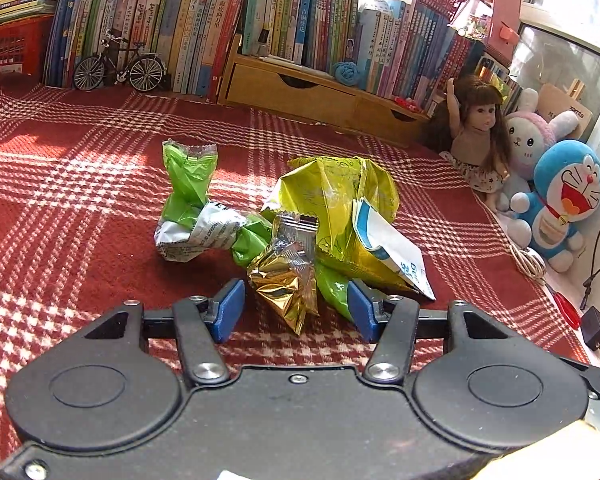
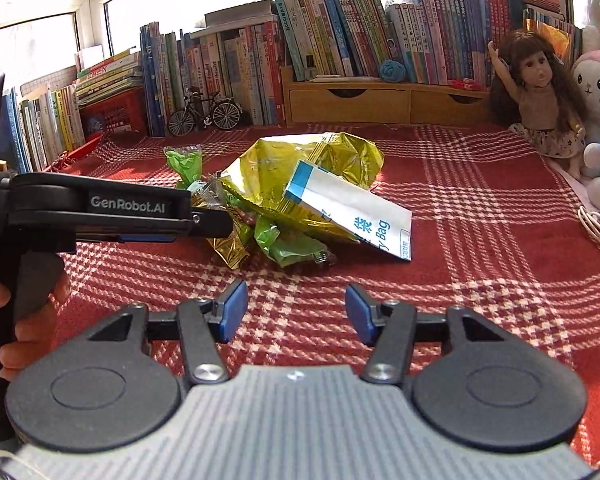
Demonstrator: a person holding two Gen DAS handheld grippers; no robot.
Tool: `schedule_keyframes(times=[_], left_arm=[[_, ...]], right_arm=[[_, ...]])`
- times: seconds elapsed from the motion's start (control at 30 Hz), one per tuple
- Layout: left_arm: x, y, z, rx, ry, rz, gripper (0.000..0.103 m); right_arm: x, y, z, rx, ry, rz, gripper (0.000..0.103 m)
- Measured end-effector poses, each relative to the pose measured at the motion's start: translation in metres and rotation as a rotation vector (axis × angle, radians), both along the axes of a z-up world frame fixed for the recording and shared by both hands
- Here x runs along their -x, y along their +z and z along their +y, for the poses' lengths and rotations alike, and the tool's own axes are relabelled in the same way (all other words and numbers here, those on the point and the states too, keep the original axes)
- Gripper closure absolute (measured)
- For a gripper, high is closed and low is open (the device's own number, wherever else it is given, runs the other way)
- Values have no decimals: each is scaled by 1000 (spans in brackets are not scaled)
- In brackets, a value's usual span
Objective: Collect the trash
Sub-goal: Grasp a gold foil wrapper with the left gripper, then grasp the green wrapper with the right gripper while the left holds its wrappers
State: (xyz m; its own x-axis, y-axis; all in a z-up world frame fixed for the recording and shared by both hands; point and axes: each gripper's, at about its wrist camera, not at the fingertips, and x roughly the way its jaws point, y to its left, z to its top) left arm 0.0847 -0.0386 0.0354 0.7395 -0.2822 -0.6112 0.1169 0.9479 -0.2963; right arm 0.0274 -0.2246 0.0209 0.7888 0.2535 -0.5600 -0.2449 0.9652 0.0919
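A pile of crinkly wrappers sits on the red checked cloth. The left gripper points down at it, fingers apart around a gold wrapper. The right gripper waits nearby, open and empty.

Both wrist views look forward and downward over a red-and-white checked cloth toward a row of upright books at the top of the frame. The left view sits close to a heap of crumpled yellow-green foil wrappers; the right view stands farther back, sharing that heap at its centre.
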Motion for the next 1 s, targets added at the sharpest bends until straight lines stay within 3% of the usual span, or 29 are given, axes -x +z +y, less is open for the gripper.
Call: schedule_keyframes(times=[0.17,0.37,0.67,0.7,0.73,0.77,1.0], left_arm=[[-23,-13,-2,4,61,30,77],[5,5,19,-15,54,-48,78],[43,29,60,-1,46,-94,78],[48,30,65,0,46,-94,78],[52,30,69,1,48,-93,78],[55,30,73,1,50,-90,78],[77,25,94,13,55,-71,77]], right_arm=[[-8,-4,-3,6,1,11,39],[-29,-8,4,21,21,26,37],[-79,-9,42,89,59,23,33],[-83,-10,45,92,61,32,42],[-85,-11,47,93,64,47,66],[-86,-12,49,101,58,64,78],[-42,-8,45,103,105,46,82]])
